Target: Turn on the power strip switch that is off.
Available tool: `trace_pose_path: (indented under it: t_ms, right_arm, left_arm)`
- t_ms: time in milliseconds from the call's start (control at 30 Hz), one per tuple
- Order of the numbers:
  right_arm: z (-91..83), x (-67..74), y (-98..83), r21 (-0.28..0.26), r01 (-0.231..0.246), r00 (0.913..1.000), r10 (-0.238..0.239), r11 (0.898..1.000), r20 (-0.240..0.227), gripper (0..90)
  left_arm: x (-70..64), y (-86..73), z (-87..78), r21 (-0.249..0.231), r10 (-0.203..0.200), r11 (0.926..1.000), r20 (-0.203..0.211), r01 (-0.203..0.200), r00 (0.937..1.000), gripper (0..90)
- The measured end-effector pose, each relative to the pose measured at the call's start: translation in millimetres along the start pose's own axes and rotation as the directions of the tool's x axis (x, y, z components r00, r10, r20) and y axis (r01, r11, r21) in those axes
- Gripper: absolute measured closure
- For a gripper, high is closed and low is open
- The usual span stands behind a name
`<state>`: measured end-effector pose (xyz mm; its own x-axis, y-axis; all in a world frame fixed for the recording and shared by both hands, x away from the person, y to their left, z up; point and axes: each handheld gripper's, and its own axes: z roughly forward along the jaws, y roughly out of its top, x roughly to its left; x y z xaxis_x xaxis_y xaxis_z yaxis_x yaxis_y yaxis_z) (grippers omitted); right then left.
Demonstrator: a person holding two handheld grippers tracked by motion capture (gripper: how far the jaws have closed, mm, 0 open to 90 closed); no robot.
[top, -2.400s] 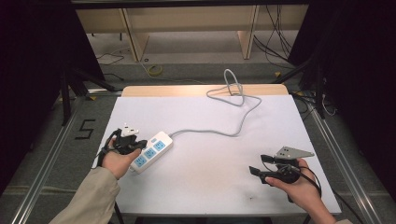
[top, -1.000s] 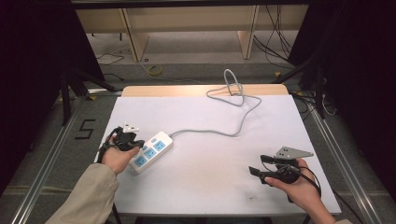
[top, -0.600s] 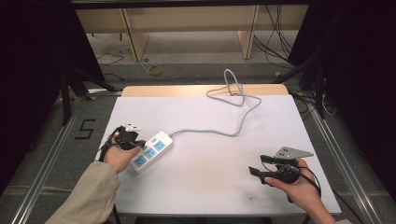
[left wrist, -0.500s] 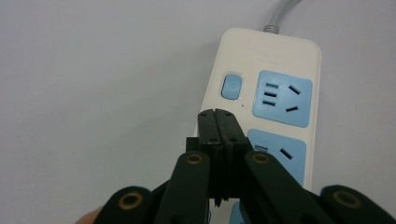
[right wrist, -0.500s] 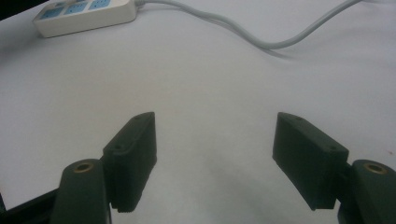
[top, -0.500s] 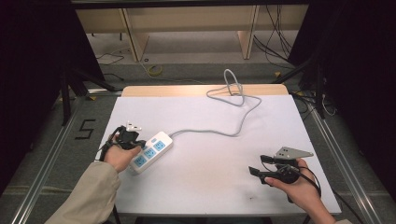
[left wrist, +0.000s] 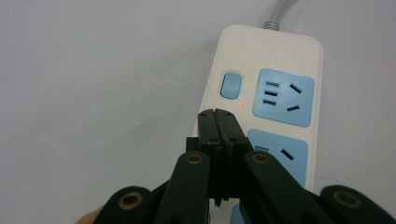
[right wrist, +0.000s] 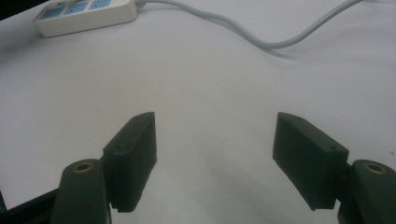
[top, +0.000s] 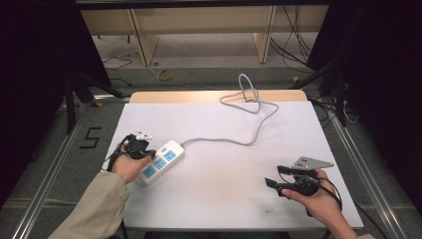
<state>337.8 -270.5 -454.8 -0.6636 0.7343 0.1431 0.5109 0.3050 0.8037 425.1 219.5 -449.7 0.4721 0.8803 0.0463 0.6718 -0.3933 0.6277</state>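
A white power strip with blue sockets lies on the table's left half. Its grey cable runs back and ends in a loop at the far edge. My left gripper is at the strip's left side. In the left gripper view the left gripper has its jaws pressed together with nothing between them. Its tips sit over the strip's edge, just below the blue switch and a small red light. My right gripper rests open near the front right, over bare table, far from the power strip.
The white table top ends at a wooden strip along the back. Metal rails run down both sides. Behind the table are shelf legs and loose floor cables.
The left hand and its gripper have edged slightly forward beside the power strip. The right gripper and the strip have stayed where they were.
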Motion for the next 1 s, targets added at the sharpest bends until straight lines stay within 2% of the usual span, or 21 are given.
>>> trace_pose_path:
  t_ms: [500, 767, 1000]
  right_arm:
    - [0.0, 0.1, 0.0, 0.001, 0.000, 1.0000, 0.000, 1.000, -0.001, 31.0]
    - [-0.1, 0.5, 0.1, 0.003, -0.002, 1.0000, 0.002, 1.000, -0.004, 31.7]
    - [-0.4, 0.8, 0.3, 0.003, 0.002, 1.0000, -0.002, 1.000, -0.004, 31.7]
  left_arm:
    - [0.0, 1.1, 2.3, 0.012, 0.005, 0.9999, 0.000, -0.005, 1.0000, 89.9]
    - [-1.1, 2.6, 3.0, 0.022, 0.028, 0.9994, 0.002, -0.028, 0.9996, 89.8]
    - [-3.7, 5.1, 3.9, 0.044, 0.037, 0.9983, -0.012, -0.037, 0.9992, 89.9]
